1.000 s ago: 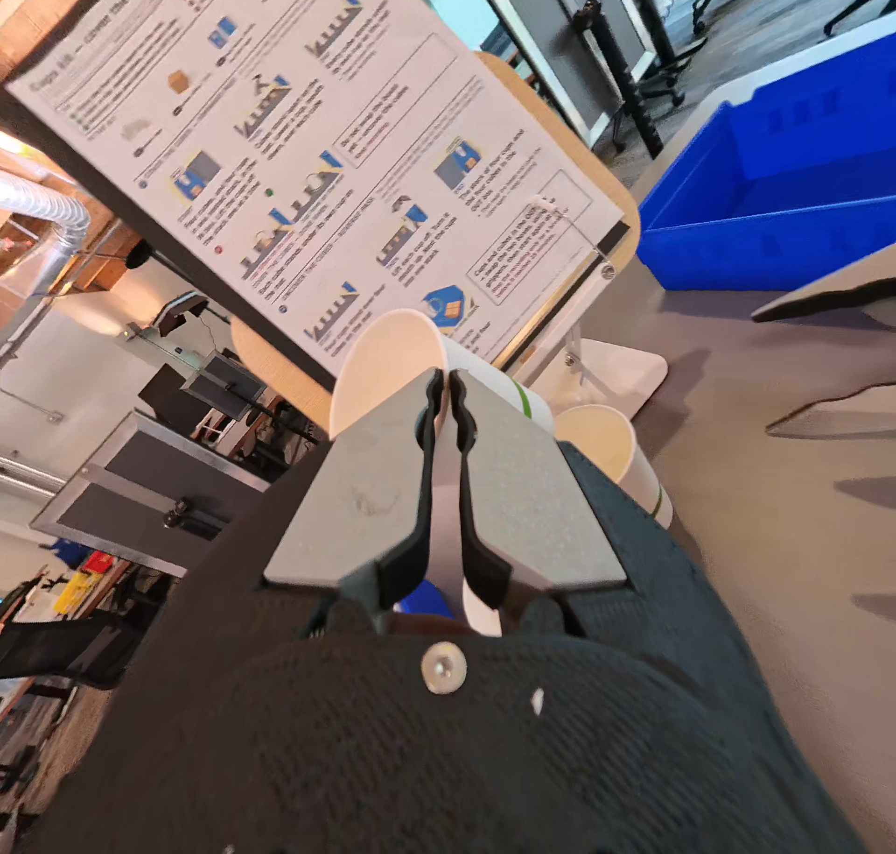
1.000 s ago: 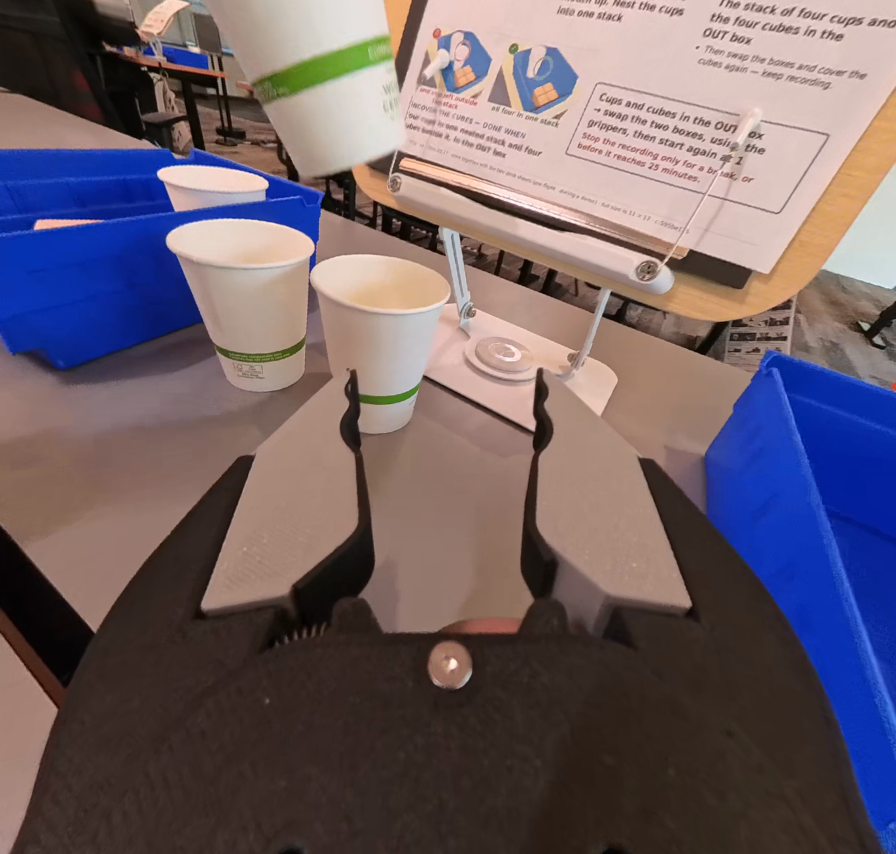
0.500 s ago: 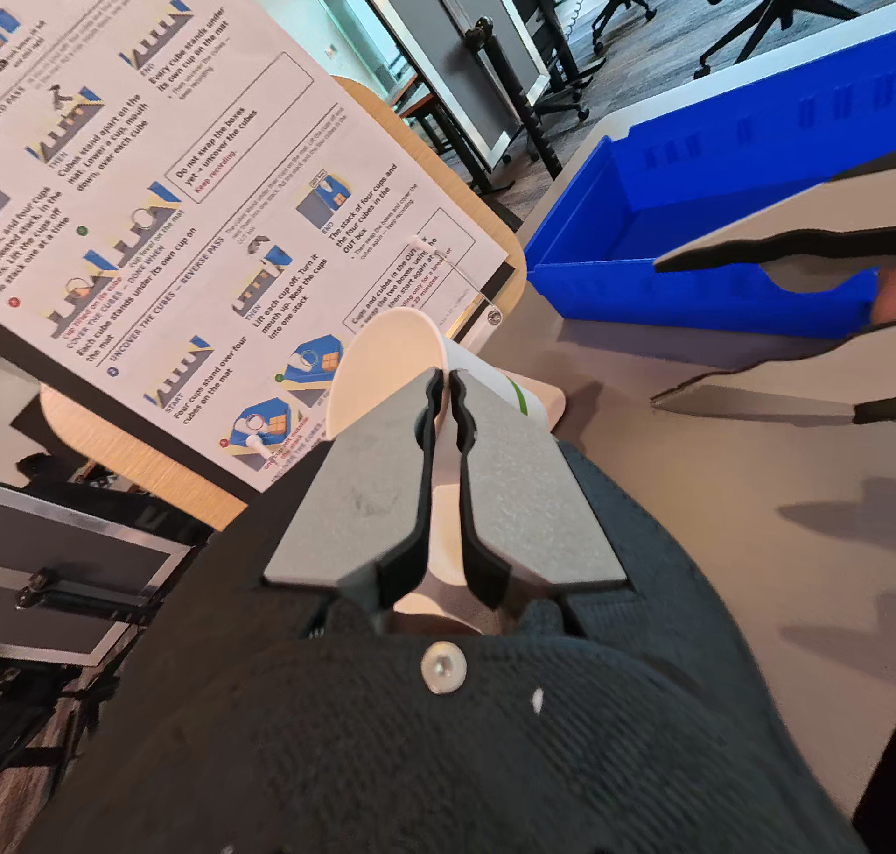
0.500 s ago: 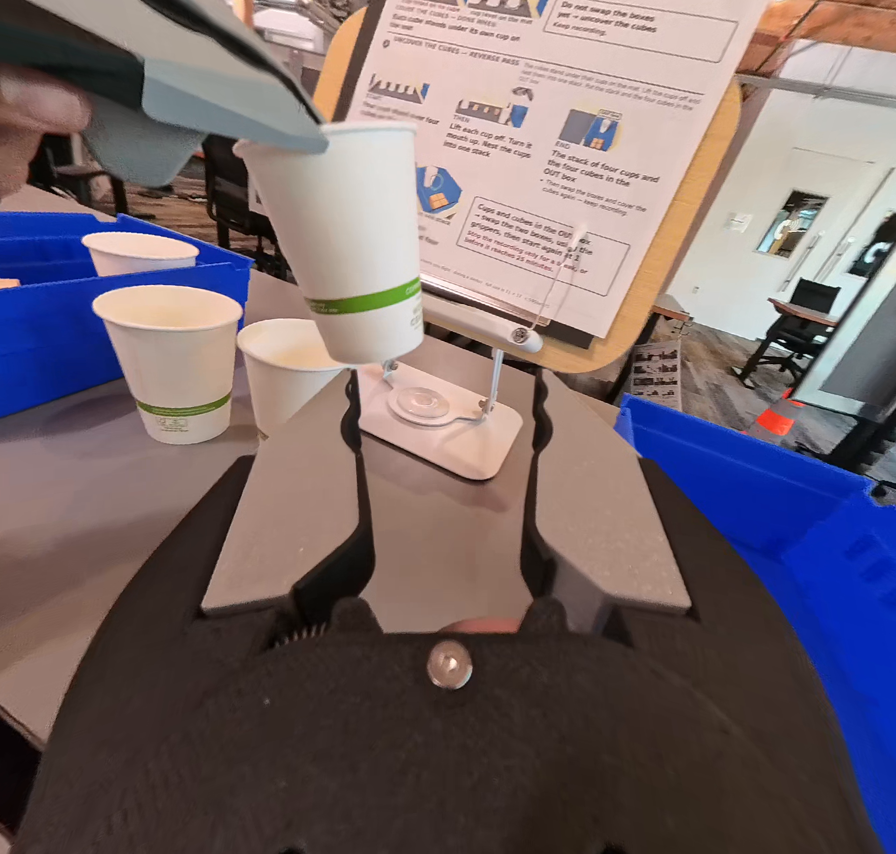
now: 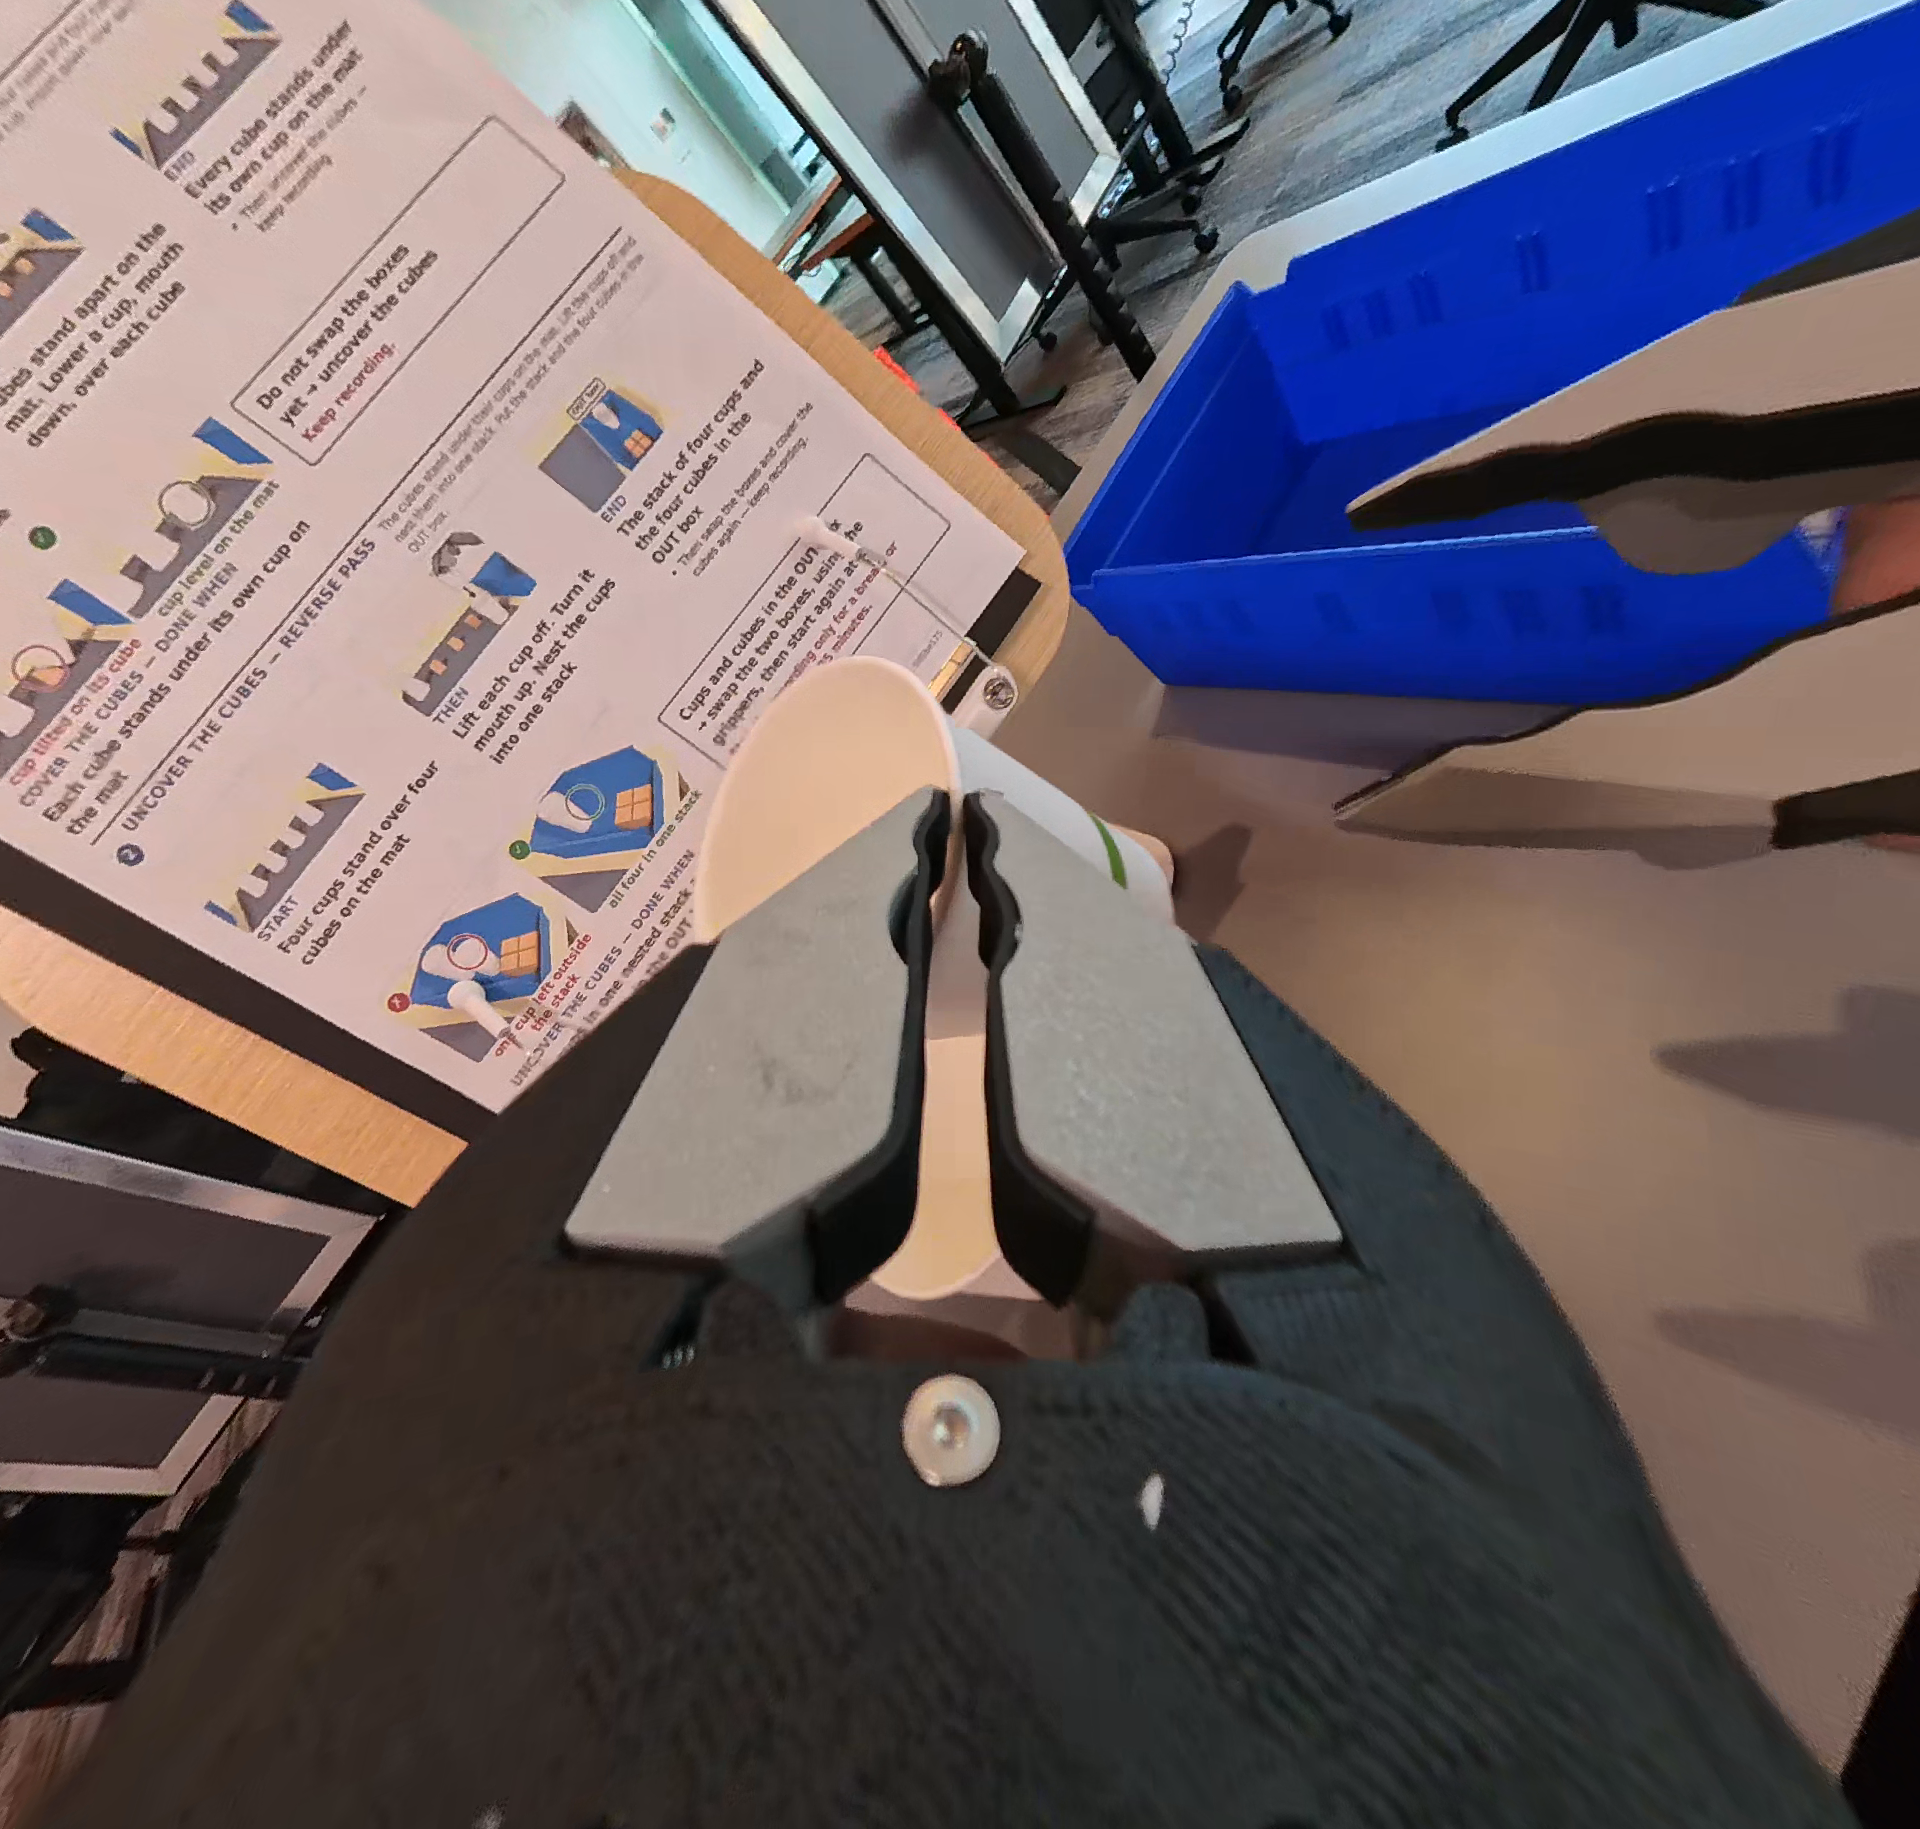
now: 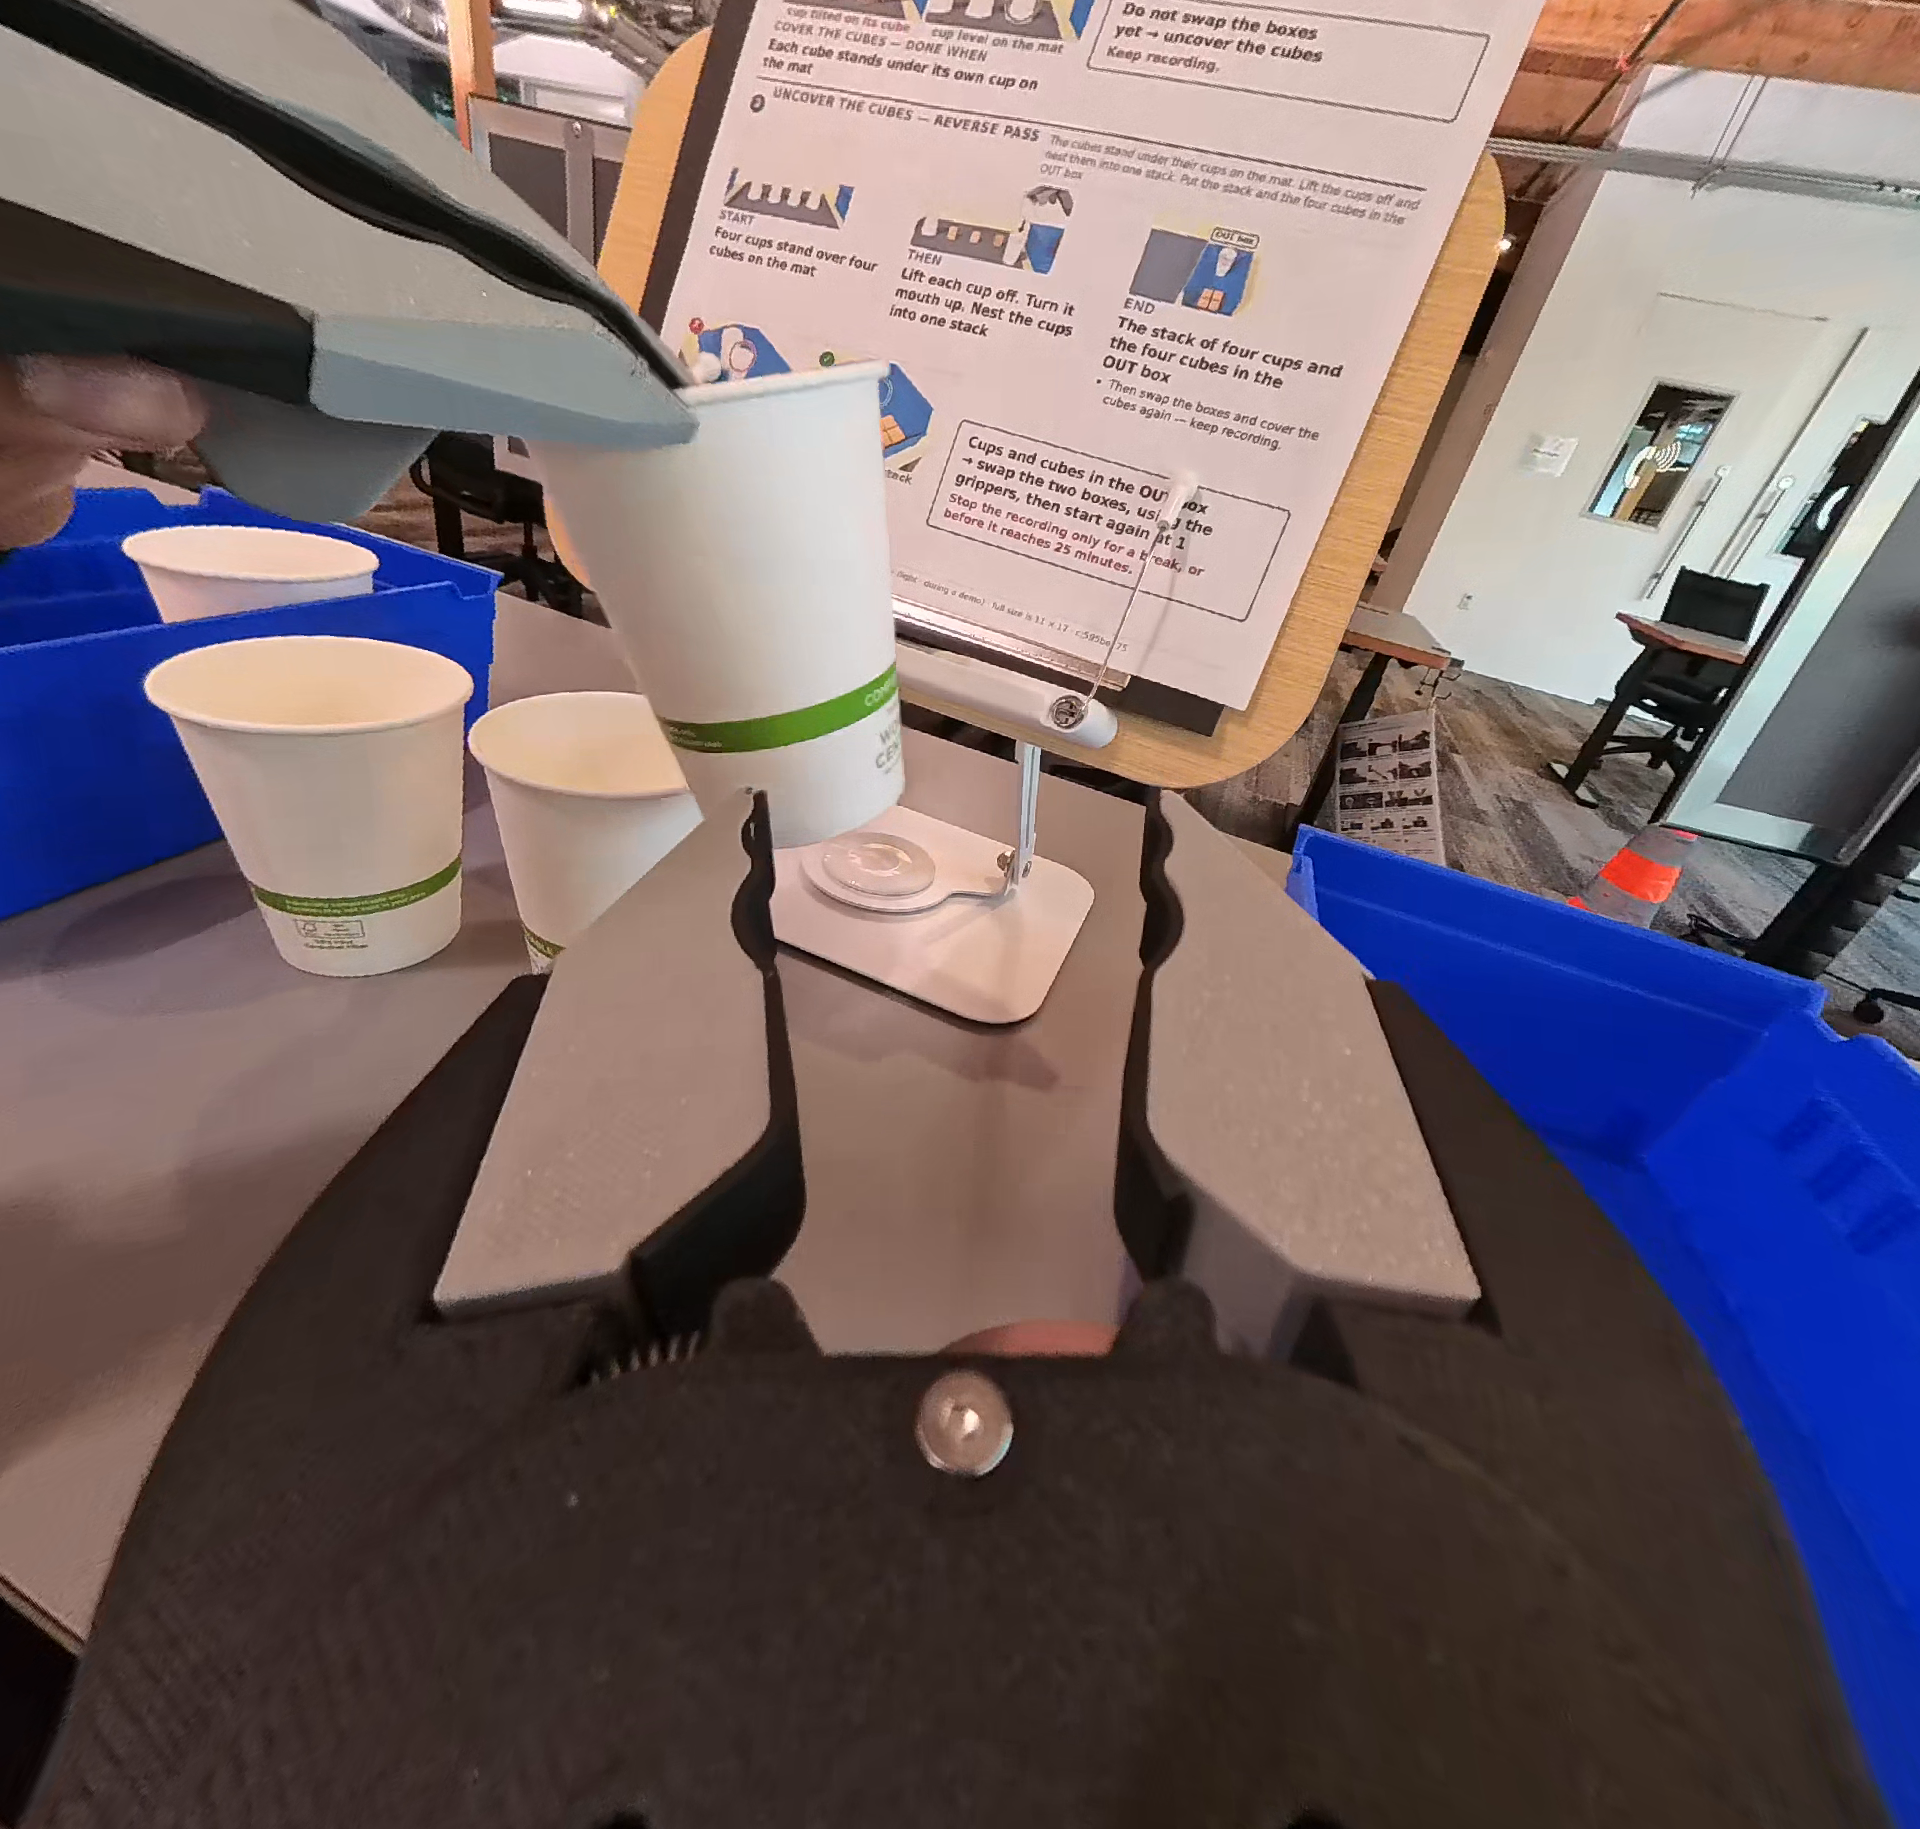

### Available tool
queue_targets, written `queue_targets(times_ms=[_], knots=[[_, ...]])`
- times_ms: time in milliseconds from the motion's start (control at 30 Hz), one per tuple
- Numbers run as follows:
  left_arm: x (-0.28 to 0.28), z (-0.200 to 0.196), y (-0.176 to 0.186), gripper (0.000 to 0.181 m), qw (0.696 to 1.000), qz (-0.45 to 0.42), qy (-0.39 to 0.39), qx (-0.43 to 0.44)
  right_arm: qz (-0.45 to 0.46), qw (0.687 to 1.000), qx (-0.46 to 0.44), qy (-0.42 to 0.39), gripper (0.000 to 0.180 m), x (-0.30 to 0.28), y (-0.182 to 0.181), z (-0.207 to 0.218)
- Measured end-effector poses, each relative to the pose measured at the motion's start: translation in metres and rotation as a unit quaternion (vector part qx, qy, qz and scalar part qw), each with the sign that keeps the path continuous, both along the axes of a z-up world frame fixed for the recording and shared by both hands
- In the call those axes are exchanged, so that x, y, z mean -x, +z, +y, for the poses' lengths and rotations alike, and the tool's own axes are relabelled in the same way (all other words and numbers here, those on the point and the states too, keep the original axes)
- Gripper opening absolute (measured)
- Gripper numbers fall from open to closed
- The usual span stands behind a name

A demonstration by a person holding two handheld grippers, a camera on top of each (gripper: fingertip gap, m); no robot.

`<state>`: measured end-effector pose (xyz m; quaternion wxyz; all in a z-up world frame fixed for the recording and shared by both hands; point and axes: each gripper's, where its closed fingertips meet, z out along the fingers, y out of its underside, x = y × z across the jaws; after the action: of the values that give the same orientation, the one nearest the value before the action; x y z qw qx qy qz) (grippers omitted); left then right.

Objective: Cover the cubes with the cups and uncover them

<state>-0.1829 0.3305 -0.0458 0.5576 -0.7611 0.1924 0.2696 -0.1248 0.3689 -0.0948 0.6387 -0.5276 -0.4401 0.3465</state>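
Observation:
My left gripper (image 5: pixel 956 813) is shut on the rim of a white paper cup with a green band (image 5: pixel 831 792) and holds it mouth up in the air; the cup also shows in the right wrist view (image 6: pixel 748 595), just beyond my right fingers. My right gripper (image 6: pixel 951 823) is open and empty above the grey table, and it shows at the right of the left wrist view (image 5: pixel 1621 636). Two more cups stand mouth up on the table, one on the left (image 6: pixel 322 792) and one behind it to the right (image 6: pixel 582 803). Another cup (image 6: pixel 249 569) stands in the left blue bin. No cubes are visible.
An instruction sheet on a wooden clipboard stand (image 6: pixel 1091 273) with a white base (image 6: pixel 956 917) stands at the table's back. A blue bin (image 6: pixel 1621 1083) lies to the right and also shows in the left wrist view (image 5: pixel 1455 532). Another blue bin (image 6: pixel 83 740) lies to the left. Left tips to right tips: about 9 centimeters.
The left gripper has carried the cup right and down toward the right gripper. The right gripper has stayed open and tilted its view upward.

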Motion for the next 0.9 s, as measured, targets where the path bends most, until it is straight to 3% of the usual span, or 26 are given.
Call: queue_targets(times_ms=[900], knots=[[-0.013, 0.029, -0.067, 0.001, 0.996, 0.013, -0.014, 0.089, -0.002, 1.0, -0.001, 0.0, 0.068, 0.001, -0.002, 0.001]])
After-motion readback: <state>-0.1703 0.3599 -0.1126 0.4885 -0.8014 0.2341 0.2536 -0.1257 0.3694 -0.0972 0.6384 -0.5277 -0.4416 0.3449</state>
